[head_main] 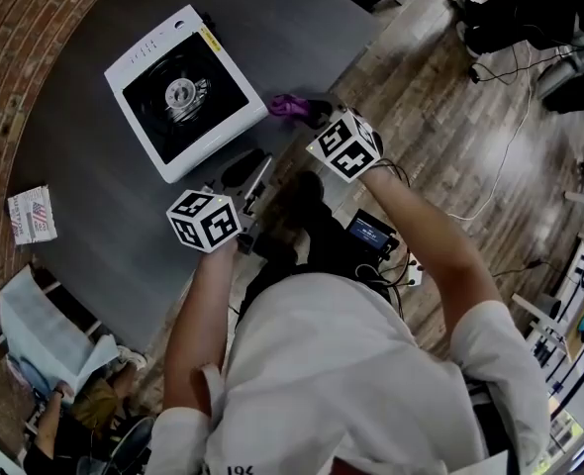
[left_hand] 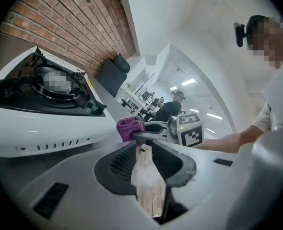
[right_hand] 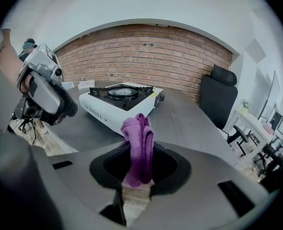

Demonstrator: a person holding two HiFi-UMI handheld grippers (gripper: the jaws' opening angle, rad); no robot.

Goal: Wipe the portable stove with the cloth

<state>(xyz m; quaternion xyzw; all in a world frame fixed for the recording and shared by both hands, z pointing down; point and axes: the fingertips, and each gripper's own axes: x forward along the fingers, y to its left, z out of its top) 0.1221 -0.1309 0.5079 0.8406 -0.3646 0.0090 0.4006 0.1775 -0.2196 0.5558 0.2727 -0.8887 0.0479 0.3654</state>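
Our right tongs (right_hand: 139, 169) are clamped on the purple cloth (right_hand: 138, 137), bunched just beside a corner of the white portable stove (right_hand: 122, 99) on the table (right_hand: 180, 123). Our left tongs (left_hand: 146, 169) stand apart with nothing between them, near the stove's side.

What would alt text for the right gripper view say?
A purple cloth is pinched between the right tool's jaws, near a grey table. Beyond sits a white stove; the left tool is at left, a brick wall behind.
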